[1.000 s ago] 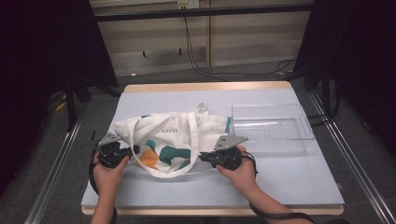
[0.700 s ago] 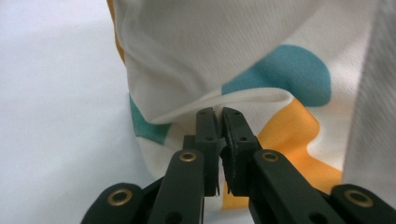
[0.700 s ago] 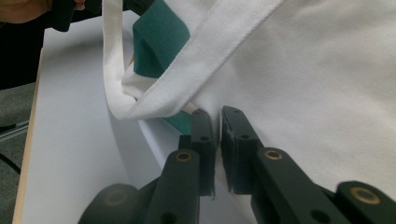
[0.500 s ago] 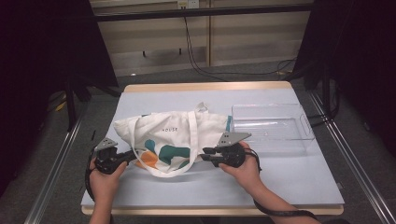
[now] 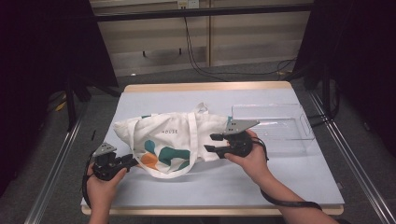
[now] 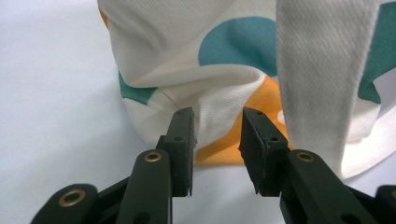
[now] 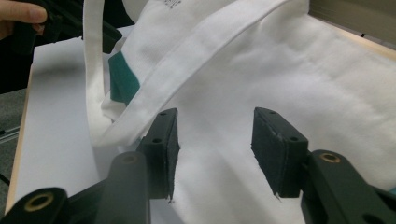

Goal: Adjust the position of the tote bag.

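Left tongs (image 5: 133, 162): held in the person's left hand (image 5: 100, 184) near the front left corner of the tabletop (image 5: 289, 177). Jaws parted, having just been opening; in the left gripper view (image 6: 217, 135) a fold of cloth stands in the gap, brushing one pad, not pinched. Released.

Right tongs (image 5: 212, 142): held in the person's right hand (image 5: 250, 156), right of the middle of the tabletop, jaws pointing left at the bag's right end. Jaws parted wide, having just been opening; in the right gripper view (image 7: 215, 140) white cloth lies below and beyond the gap, nothing clamped. Released.

Tote bag (image 5: 173, 137): white cloth, teal and orange shapes, small dark lettering. Lies flat and crumpled on the tabletop, left of middle, between the two tongs. One strap (image 5: 187, 140) loops toward the front edge.

Clear plastic tray (image 5: 280, 126): right half of the tabletop, toward the far edge, just beyond the right tongs.
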### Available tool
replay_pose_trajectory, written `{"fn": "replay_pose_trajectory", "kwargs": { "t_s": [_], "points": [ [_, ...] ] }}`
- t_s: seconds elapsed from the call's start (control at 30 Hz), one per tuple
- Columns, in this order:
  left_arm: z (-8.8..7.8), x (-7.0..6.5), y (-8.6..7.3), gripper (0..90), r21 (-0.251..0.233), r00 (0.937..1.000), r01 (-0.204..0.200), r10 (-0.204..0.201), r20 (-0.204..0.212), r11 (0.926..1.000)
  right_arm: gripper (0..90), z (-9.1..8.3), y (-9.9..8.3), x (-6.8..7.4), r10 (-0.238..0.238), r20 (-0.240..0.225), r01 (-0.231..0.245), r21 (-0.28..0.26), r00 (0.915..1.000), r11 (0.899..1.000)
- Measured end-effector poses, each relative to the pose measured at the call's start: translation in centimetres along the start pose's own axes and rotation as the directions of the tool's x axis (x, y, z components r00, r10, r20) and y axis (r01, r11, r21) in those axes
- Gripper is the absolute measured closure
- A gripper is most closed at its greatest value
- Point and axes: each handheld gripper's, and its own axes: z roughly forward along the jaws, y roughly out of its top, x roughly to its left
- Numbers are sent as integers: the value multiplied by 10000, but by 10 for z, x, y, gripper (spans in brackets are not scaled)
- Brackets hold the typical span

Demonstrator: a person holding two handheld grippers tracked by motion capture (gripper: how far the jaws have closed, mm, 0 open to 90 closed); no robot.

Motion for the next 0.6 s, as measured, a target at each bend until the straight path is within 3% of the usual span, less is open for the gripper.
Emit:
{"fn": "replay_pose_trajectory", "kwargs": {
  "t_s": [0.27, 0.6],
  "points": [
    [-8, -4, 0, 584, 48, 10000, -55, 55, 81, 10000, 435, 0, 13, -14, 89, 35, -89, 45, 10000, 10000],
    [-7, -11, 2, 474, 178, 9996, -232, 229, 187, 9996, 377, 2, 28, -24, 140, 275, -140, 3, 9995, 9999]
  ]
}}
